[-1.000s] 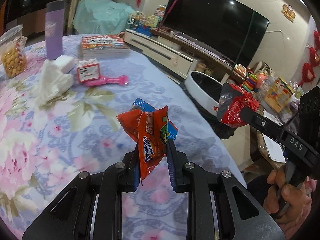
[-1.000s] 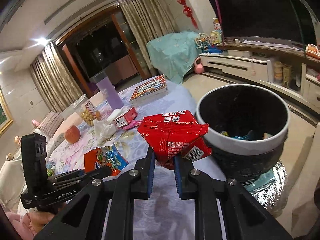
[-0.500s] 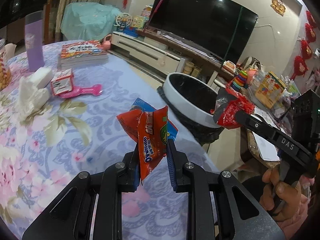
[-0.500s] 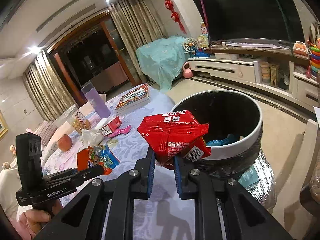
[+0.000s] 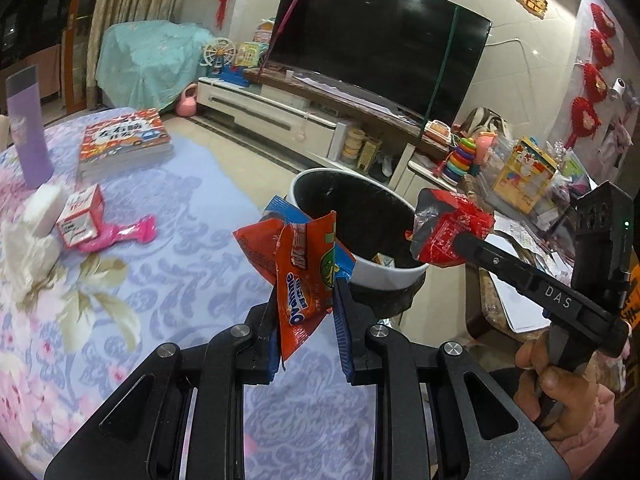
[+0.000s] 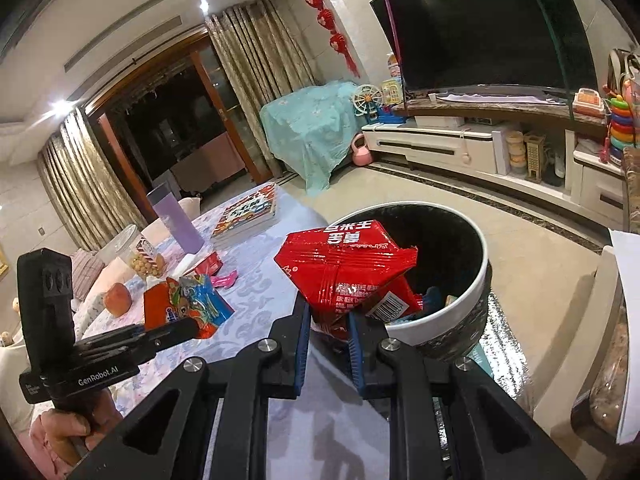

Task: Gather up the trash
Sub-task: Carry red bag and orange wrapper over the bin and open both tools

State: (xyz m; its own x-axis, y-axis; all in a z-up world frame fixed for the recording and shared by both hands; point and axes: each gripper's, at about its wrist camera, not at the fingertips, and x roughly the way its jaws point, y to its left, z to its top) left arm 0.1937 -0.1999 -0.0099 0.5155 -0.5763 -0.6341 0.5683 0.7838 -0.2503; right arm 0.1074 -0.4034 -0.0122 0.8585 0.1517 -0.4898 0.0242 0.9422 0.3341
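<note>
My left gripper (image 5: 305,300) is shut on an orange and blue Ovaltine wrapper (image 5: 302,276), held above the table edge just short of the white-rimmed trash bin (image 5: 384,272). My right gripper (image 6: 328,320) is shut on a crumpled red snack bag (image 6: 344,268), held at the near rim of the bin (image 6: 460,308). The red bag also shows in the left wrist view (image 5: 448,232), over the bin's right rim. The bin holds some trash at its bottom. The left gripper with its wrapper (image 6: 184,308) shows in the right wrist view, over the table.
The floral tablecloth (image 5: 120,288) carries a crumpled tissue (image 5: 24,252), a small red and white box (image 5: 78,216), a pink plastic piece (image 5: 120,236), a book (image 5: 124,140) and a purple bottle (image 5: 26,128). A TV stand (image 5: 280,116) and a toy shelf (image 5: 520,176) lie beyond the bin.
Both grippers have moved toward the bin with their wrappers still held. The bin now sits closer and more central in both views.
</note>
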